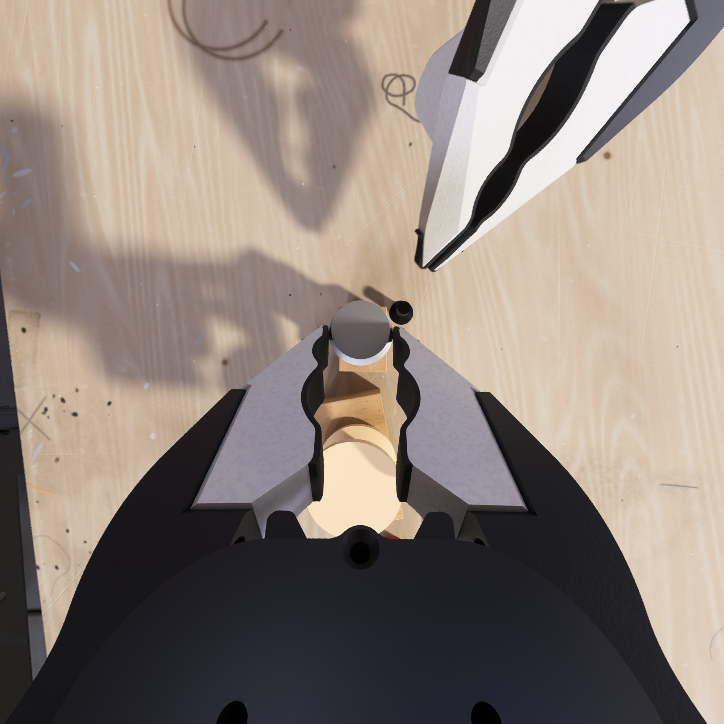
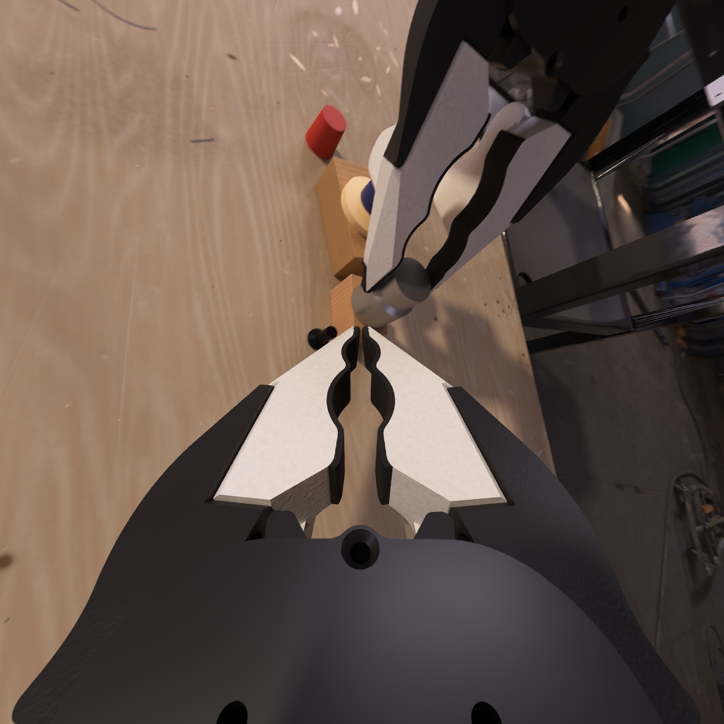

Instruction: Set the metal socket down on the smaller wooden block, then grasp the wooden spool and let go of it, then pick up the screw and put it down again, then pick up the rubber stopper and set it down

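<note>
My left gripper (image 1: 360,333) is shut on the metal socket (image 1: 360,337), a grey cylinder held upright at the fingertips. It holds the socket right over the smaller wooden block (image 1: 362,365); I cannot tell whether they touch. The right wrist view shows the left gripper (image 2: 397,284), the socket (image 2: 391,299) and that block (image 2: 341,303). The wooden spool (image 2: 354,203) stands on the larger block (image 2: 337,223). The red rubber stopper (image 2: 325,131) stands beyond it. The black screw (image 2: 319,335) lies beside the smaller block. My right gripper (image 2: 360,333) is shut and empty, just short of the screw and smaller block.
The wooden tabletop (image 2: 156,235) ends in an edge (image 2: 525,352) to the right of the blocks. A dark metal shelf frame (image 2: 627,274) stands past that edge. In the left wrist view the right gripper (image 1: 427,262) hangs above the table beyond the screw (image 1: 401,312).
</note>
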Controlling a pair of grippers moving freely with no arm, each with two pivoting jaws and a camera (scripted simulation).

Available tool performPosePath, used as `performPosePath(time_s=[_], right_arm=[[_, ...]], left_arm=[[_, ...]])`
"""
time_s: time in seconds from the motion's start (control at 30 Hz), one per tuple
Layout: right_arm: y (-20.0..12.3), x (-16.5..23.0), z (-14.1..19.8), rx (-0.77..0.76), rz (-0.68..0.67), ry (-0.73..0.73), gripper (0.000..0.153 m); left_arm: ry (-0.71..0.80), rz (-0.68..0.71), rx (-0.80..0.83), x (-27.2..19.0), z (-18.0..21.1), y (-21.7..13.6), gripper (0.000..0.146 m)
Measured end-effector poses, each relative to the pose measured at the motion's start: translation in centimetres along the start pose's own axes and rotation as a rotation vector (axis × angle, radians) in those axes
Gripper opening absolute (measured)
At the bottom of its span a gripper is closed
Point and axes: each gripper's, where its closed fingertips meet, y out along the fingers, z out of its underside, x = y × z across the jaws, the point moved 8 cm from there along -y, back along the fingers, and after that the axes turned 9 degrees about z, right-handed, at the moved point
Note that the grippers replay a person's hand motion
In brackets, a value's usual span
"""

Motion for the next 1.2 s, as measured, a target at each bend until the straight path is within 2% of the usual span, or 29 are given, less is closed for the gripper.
performPosePath(time_s=[0.13, 0.27, 0.3, 0.33, 0.37, 0.5, 0.73, 0.87, 0.97, 1.0, 1.07, 1.2], right_arm=[[-1.2, -0.4, -0.1, -0.02, -0.015, 0.06, 0.0], [-1.5, -1.0, 0.1, 0.018, 0.022, 0.079, 0.007], [-1.4, -1.1, 0.3, 0.033, 0.032, 0.093, 0.012], [-1.4, -1.1, 0.5, 0.04, 0.039, 0.119, 0.017], [-1.4, -1.2, 0.7, 0.042, 0.044, 0.148, 0.022], [-1.3, -1.4, 0.9, 0.05, 0.06, 0.215, 0.037], [-0.3, -1.9, 1.7, 0.076, 0.033, 0.325, 0.042], [0.2, -2.1, 1.7, 0.072, 0.013, 0.385, 0.049], [-0.1, -2.0, 1.4, 0.095, 0.023, 0.374, 0.05], [-0.3, -1.9, 1.3, 0.103, 0.027, 0.367, 0.05], [-0.7, -1.6, 1.3, 0.128, 0.017, 0.352, 0.05], [-1.5, -0.5, 2.0, 0.226, -0.041, 0.347, 0.05]], left_arm=[[0.004, -0.008, -0.003, -0.1, 0.1, 0.0, 0.032], [0.001, -0.013, -0.008, 0.0, 0.1, -0.1, 0.033], [0.002, -0.017, -0.011, 0.0, 0.1, -0.3, 0.05], [0.001, -0.02, -0.018, 0.0, 0.0, -0.5, 0.06], [0.001, -0.026, -0.025, -0.1, 0.0, -0.8, 0.063], [-0.006, -0.061, -0.029, -0.4, 1.1, -2.7, 0.071], [-0.109, -0.111, -0.081, -0.8, 6.2, -4.0, 0.079], [-0.107, -0.146, -0.097, -1.0, 7.1, -3.1, 0.078], [-0.104, -0.155, -0.119, -1.1, 7.2, -2.8, 0.075], [-0.106, -0.153, -0.127, -1.1, 7.3, -2.8, 0.073], [-0.107, -0.155, -0.138, -1.2, 7.3, -2.7, 0.052], [-0.089, -0.172, -0.141, -1.6, 7.5, -2.8, 0.051]])
